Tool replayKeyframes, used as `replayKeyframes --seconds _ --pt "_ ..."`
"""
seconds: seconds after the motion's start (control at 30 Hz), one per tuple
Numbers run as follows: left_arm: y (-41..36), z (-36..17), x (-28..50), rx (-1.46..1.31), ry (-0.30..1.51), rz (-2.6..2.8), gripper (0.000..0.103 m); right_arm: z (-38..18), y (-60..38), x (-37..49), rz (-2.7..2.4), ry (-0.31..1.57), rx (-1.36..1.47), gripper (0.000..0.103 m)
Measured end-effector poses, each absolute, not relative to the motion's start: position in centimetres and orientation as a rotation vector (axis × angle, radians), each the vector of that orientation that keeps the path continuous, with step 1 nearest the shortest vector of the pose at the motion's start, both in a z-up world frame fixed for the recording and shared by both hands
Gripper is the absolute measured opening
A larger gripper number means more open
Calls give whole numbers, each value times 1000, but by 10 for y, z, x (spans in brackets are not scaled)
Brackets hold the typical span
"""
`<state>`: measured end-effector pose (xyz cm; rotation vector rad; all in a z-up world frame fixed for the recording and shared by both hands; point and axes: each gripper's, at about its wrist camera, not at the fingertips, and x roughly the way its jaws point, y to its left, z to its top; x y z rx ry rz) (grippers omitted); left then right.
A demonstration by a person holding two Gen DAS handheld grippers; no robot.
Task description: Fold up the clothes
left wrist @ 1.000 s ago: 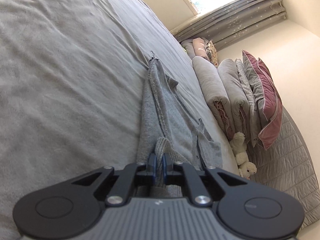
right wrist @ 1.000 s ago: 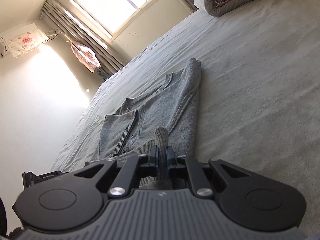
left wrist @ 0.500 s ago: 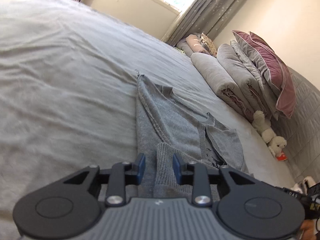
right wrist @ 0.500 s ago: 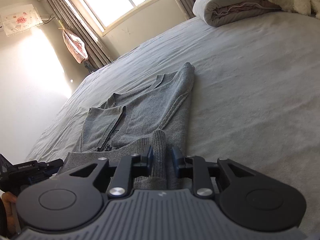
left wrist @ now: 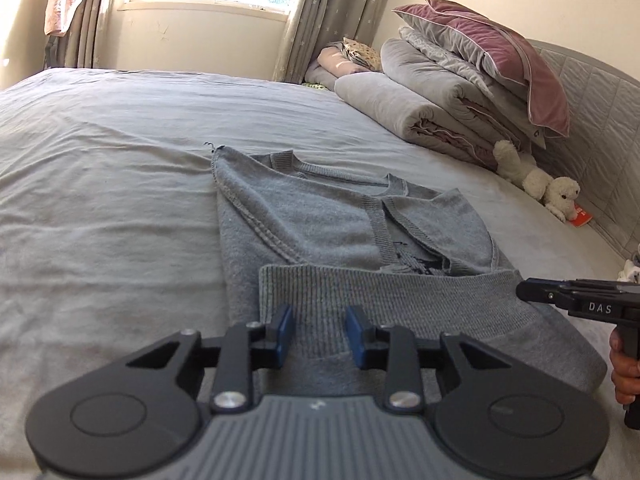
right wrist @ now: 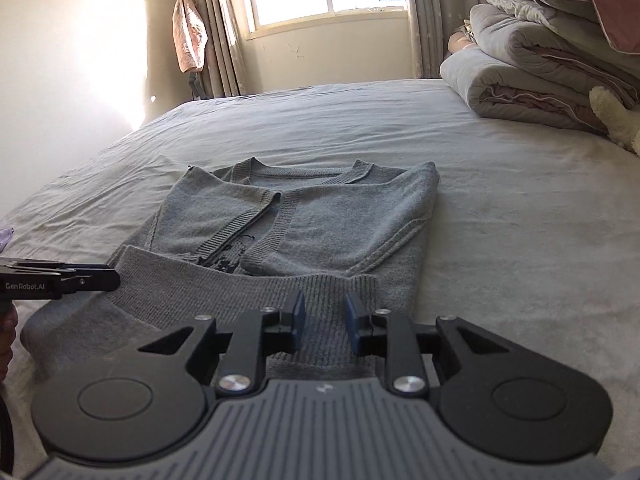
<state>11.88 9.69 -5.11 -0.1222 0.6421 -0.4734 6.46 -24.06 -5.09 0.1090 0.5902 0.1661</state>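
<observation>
1. The left tongs [left wrist: 316, 336] stand parted, their blue pads clear of the cloth, with the ribbed hem [left wrist: 384, 292] of the grey cardigan [left wrist: 304, 216] lying between and under them, not gripped.
2. The right tongs [right wrist: 325, 322] are likewise parted over the other end of that hem, holding nothing.
3. The cardigan lies flat on the grey bed [left wrist: 100, 184], its sides folded in and its bottom edge turned up over the body; neckline towards the window.
4. Judgement: the bottom fold looks just laid, about halfway to the collar. To finish well, draw both tongs back evenly without dragging the hem, then take the new folded edge near its two corners and carry it up level to the neckline.
5. Risk: the soft knit may snag on a pad or skew if one hand leads.
6. Rolled quilts [left wrist: 432, 108] and a plush toy [left wrist: 536, 180] sit well apart at the headboard.
</observation>
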Motion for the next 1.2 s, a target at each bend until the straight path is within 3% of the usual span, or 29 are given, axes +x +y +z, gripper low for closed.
replayKeyframes --seconds 0.13,0.2,0.23,0.3,0.47,0.67,0.93,1.13,1.2 --pt "112 -45 118 -179 653 -454 27 -53 -266 60 125 617 184 27" --pt "117 -38 117 -187 704 -443 41 -47 -275 53 138 638 245 27" --pt "120 -34 115 -190 732 -454 41 -44 -280 49 153 650 277 28" --pt "127 -28 114 -202 780 -458 44 -40 -290 40 190 694 363 41" --pt "157 -31 116 -399 971 -518 59 -44 -317 20 232 803 577 49" --pt "174 -54 112 -562 1119 -566 59 -58 -332 6 315 888 780 51" --pt "175 -82 109 -739 1162 -618 46 -71 -320 7 395 932 895 48" --pt "173 -91 98 -828 1111 -528 25 -71 -309 9 365 917 909 30" --pt "170 -89 92 -836 1088 -479 14 -69 -307 9 346 911 905 18"
